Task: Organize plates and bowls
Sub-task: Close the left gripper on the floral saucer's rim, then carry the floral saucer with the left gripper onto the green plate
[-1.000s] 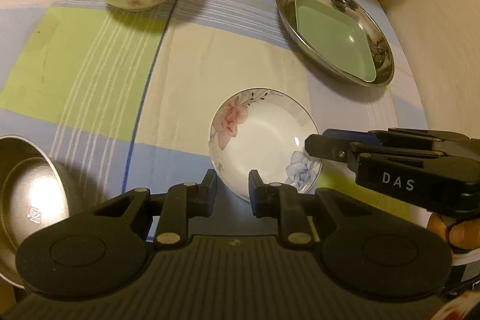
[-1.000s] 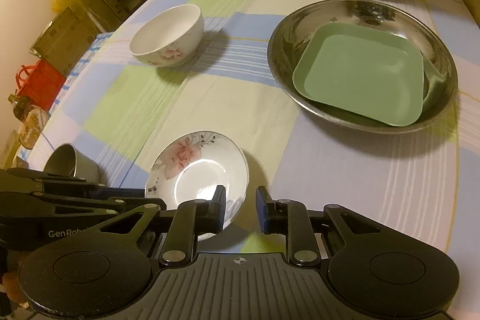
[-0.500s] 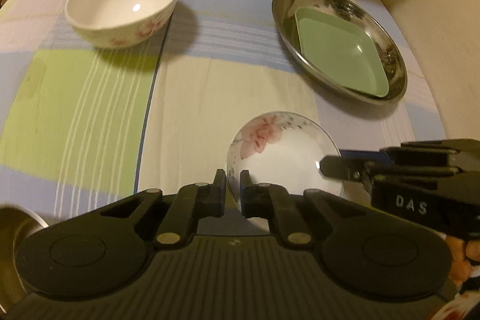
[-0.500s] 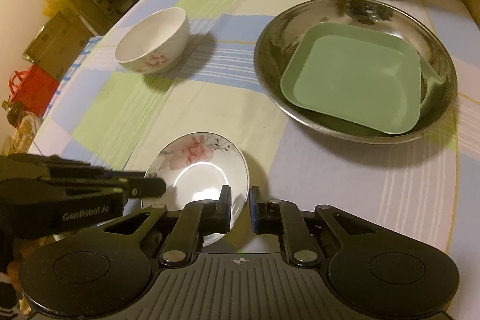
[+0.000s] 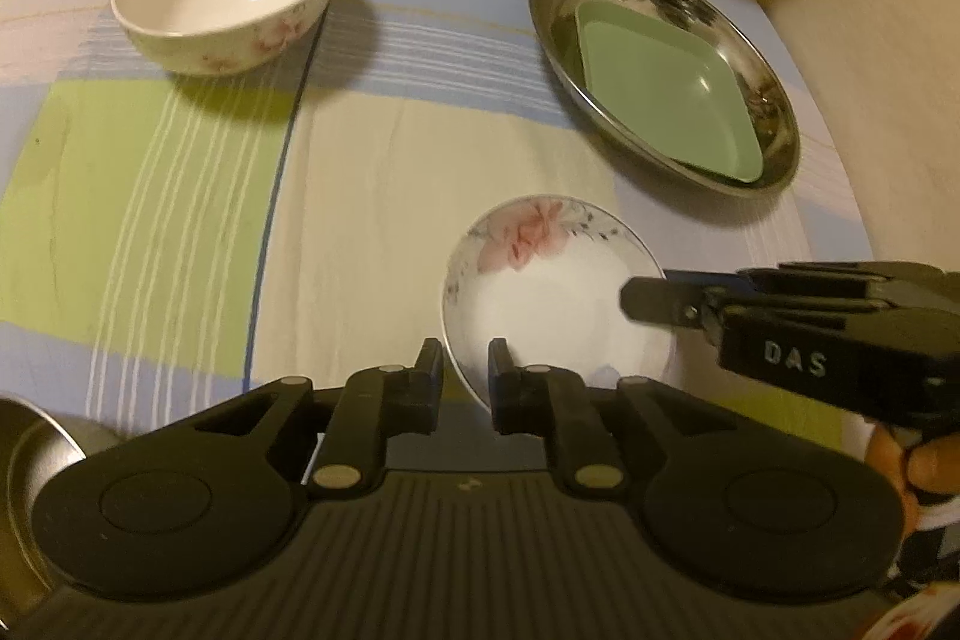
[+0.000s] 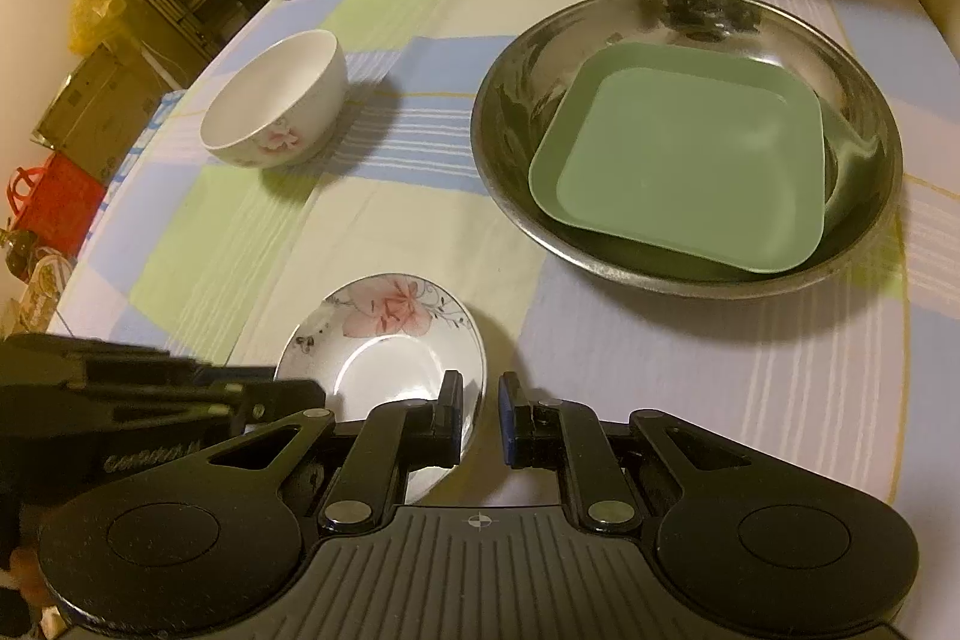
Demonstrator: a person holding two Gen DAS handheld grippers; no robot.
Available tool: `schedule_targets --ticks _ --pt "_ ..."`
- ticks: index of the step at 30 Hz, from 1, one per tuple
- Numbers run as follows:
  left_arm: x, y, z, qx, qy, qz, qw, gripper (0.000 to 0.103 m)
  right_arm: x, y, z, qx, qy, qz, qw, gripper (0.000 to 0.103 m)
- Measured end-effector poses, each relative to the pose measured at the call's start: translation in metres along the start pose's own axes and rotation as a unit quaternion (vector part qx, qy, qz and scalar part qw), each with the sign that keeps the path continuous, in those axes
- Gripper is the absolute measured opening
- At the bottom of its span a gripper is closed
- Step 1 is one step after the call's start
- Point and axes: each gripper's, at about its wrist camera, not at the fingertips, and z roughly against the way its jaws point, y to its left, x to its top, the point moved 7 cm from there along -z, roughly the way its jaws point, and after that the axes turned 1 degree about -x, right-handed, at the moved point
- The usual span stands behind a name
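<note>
The small white floral-printed saucer is held near the desk's front edge. Its left rim is straddled by the left tongs, jaws opening; its right rim is clamped in the nearly closed right tongs.

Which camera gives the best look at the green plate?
The right wrist view: the green plate shows nearly face-on, all four rounded corners visible, lying inside the steel dish. The left wrist view shows it more obliquely and foreshortened, off toward the right.
</note>
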Motion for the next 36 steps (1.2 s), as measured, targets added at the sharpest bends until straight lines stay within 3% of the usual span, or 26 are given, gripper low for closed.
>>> schedule_targets --ticks 4,20,36 --pt "0.000 -0.002 -0.001 0.002 -0.002 0.000 1.0000 0.014 0.000 0.000 -0.003 0.006 0.000 0.001 1.000 0.008" --pt "0.013 -0.009 0.005 -0.002 -0.012 -0.003 0.9999 0.011 0.003 -0.005 0.006 -0.003 -0.007 -0.023 1.000 0.008" --pt "0.051 -0.043 0.022 -0.019 -0.053 -0.039 0.9977 0.011 0.032 -0.021 0.043 -0.011 -0.050 -0.036 0.998 0.008"
